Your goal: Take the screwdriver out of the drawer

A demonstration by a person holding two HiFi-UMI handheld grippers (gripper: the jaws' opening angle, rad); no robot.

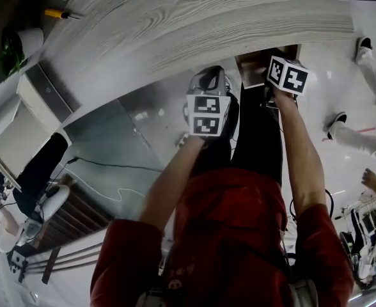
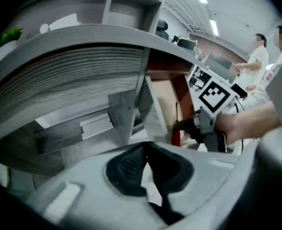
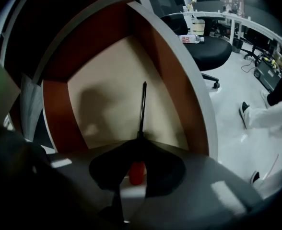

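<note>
We find the right tool (image 3: 139,145) narrowed onto the red handle of the screwdriver (image 3: 142,109). The pads press the handle from both sides, and the black shaft projects forward past the tips. The screwdriver is therefore in the grip and inside the open drawer (image 3: 59,114), above its pale bottom. We cannot tell whether the shaft touches that bottom.

The left tool (image 2: 147,152) has its tips together with nothing between them. It is held in free air just beside the drawer.

The red-brown walls bound the shaft on both sides, and its tip stands well apart from the far wall. The drawer juts out from under the edge of the grey wood-grain surface (image 1: 194,18), with open floor (image 3: 237,128) to its right.

Both forearms reach forward side by side, and both tools point steeply down.
</note>
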